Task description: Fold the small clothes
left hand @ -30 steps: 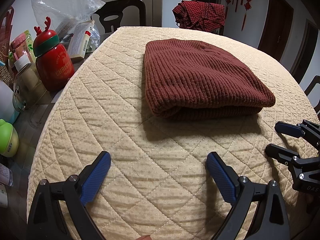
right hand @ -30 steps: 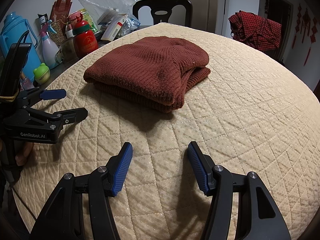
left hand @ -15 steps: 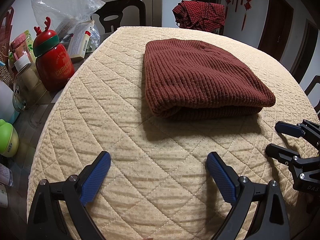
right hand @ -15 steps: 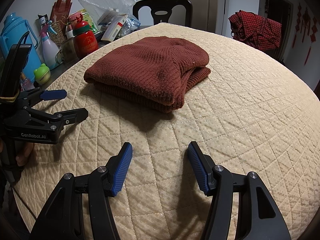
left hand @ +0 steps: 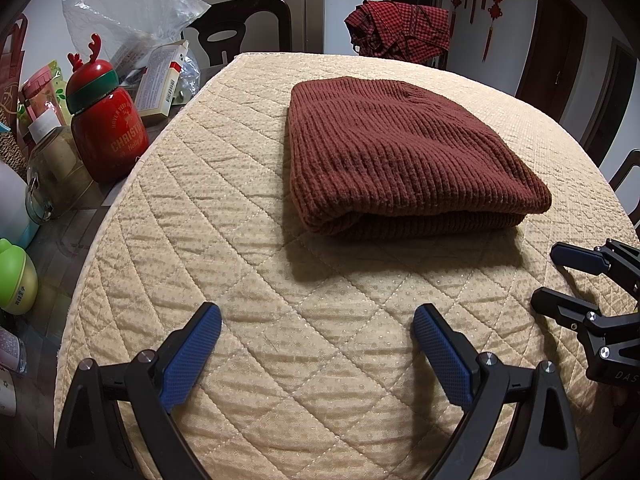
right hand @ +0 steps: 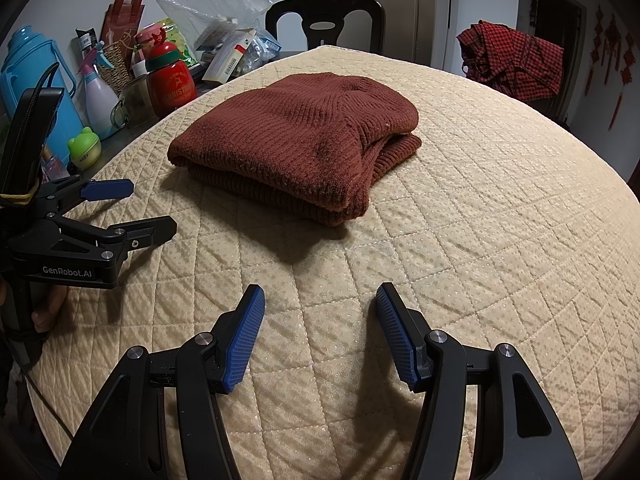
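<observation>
Off to the left of the left gripper's jaws, at the edge of the desk (left hand: pixel 120 264), stands a crowd of household things: a red Christmas flask (left hand: pixel 108 128) with antlers on its lid, a glass jar (left hand: pixel 52 176) beside it, a green frog-shaped container (left hand: pixel 16 280), some cartons and a clear plastic bag (left hand: pixel 128 12). In the right wrist view the same cluster also shows a blue thermos jug (right hand: pixel 28 76) and a white spray bottle (right hand: pixel 98 92). A dark chair (right hand: pixel 324 20) stands beyond the far edge of the desk, and a red checked garment (left hand: pixel 400 28) hangs over something further back. None of this lies between either gripper and the knitwear; only the bare quilted beige cover (right hand: pixel 480 208) of the desk separates them.

The left gripper (left hand: pixel 316 340) has its jaws spread wide, holding nothing and touching nothing. The right gripper (right hand: pixel 320 332) likewise has its jaws parted, somewhat less widely, and is empty. Each shows at the edge of the other's view, near one another above the near side of the desk.

The brown knitted sweater (left hand: pixel 392 152) lies straight ahead of both sets of jaws, well apart from them, near the middle of the desk. It is folded into a compact, thick rectangle of stacked layers, ribbed surface uppermost, with a rounded fold along its near edge.
</observation>
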A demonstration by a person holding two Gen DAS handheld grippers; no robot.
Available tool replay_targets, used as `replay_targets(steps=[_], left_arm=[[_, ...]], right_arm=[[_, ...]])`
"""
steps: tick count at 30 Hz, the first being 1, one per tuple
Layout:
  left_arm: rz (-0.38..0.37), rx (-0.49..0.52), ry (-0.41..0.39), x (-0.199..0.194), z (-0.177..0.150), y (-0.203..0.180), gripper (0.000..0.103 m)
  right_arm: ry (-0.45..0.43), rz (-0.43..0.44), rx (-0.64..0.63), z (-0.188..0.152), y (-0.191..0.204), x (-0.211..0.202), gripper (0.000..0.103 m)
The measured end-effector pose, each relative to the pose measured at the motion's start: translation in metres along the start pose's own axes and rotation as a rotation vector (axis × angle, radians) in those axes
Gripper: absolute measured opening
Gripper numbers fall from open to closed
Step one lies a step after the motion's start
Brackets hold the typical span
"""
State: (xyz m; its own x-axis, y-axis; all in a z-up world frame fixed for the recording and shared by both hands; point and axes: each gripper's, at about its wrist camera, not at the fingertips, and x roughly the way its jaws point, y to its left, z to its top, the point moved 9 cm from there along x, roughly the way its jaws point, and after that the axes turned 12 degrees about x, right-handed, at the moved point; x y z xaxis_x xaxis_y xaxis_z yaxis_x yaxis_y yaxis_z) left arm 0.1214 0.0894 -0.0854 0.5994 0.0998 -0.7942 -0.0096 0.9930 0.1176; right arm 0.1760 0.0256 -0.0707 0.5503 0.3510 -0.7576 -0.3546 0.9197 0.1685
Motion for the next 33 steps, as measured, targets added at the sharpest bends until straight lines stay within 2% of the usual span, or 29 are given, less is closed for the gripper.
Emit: replay_targets(steps=[33], left_arm=[[-0.001,0.0,0.0,0.0003,0.0,0.0,0.099]], right_arm=[[0.0,0.003,0.002,0.0004,0.0047,0.0001,0.058]])
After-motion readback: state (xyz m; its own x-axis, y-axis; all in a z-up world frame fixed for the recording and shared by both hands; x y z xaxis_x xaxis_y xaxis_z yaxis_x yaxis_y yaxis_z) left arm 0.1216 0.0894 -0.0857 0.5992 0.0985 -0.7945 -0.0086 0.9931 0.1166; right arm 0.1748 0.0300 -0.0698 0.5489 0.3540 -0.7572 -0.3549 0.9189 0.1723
